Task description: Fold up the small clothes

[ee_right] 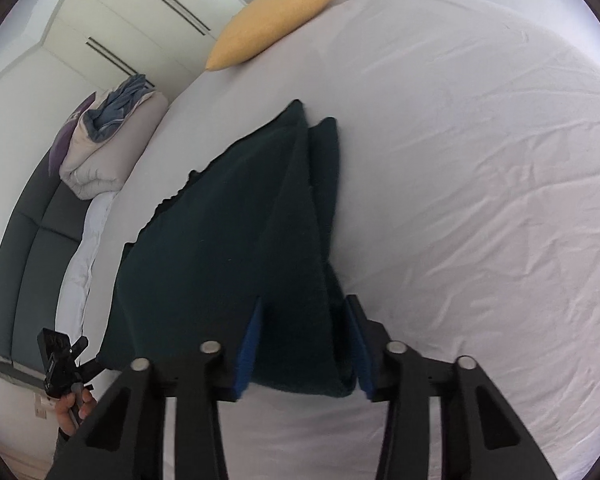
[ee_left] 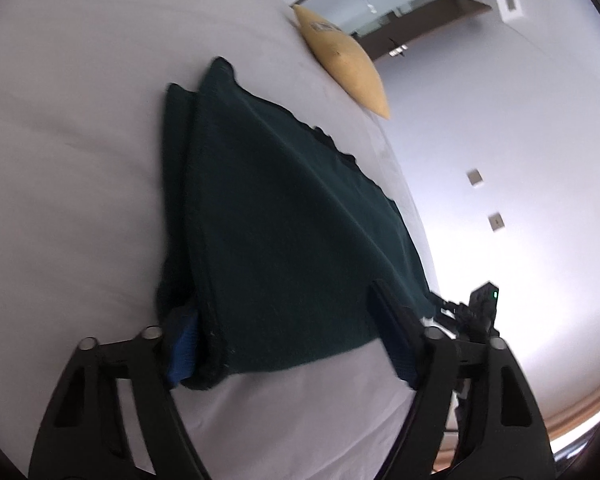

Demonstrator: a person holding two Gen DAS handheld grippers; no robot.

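A dark green knitted garment [ee_left: 284, 216] lies folded in layers on the white bed [ee_left: 68, 160], and its near edge is raised toward me. My left gripper [ee_left: 288, 336] straddles that edge. Its left pad [ee_left: 184, 352] sits against the folded side, while its right finger [ee_left: 396, 320] lies over the cloth. The jaws stand wide and do not pinch the cloth. My right gripper [ee_right: 304, 344] has the garment [ee_right: 236, 248] filling the gap between its blue pads, bunched at the right pad [ee_right: 358, 360]. Each view shows the other gripper at the garment's far corner [ee_left: 480, 308] [ee_right: 60, 356].
A yellow pillow [ee_left: 344, 60] [ee_right: 272, 20] lies at the bed's far end. In the right wrist view, a rolled duvet with blue cloth [ee_right: 108, 136] rests on a dark sofa [ee_right: 28, 264] beside the bed. A hand [ee_right: 74, 408] holds the other gripper. A white wall [ee_left: 520, 140] runs along the bed.
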